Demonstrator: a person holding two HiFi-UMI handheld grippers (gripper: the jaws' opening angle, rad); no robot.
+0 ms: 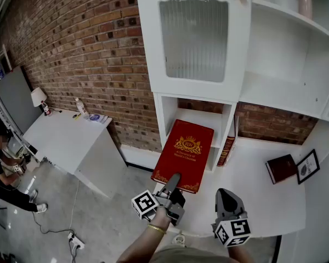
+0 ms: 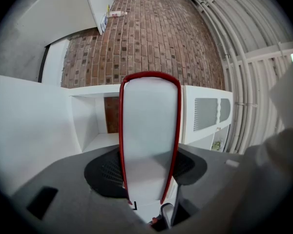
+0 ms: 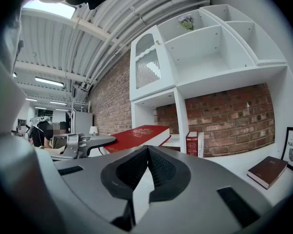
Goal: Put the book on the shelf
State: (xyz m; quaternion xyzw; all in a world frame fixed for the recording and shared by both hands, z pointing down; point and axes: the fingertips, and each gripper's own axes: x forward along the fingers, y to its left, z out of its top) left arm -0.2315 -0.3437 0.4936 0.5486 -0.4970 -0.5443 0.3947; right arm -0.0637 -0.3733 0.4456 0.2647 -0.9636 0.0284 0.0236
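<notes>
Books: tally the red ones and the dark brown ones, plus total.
Red: 2, the big book and the upright book
Dark brown: 1, the flat book
Total: 3

The hand-held gripper [image 2: 147,168] has its two dark jaws closed on a book [image 2: 150,140], one pad pressing each red cover. The book is seen end-on, its white page block framed by the thin red edge of the covers, and it fills the middle of the view. Behind it stands a white shelf unit [image 2: 83,116] with an open compartment [image 2: 100,140] just left of the book. A door [image 2: 205,113] with ribbed glass shows on the right. A brick wall [image 2: 156,38] fills the background, with white pipes [image 2: 234,43] curving along its right side.
</notes>
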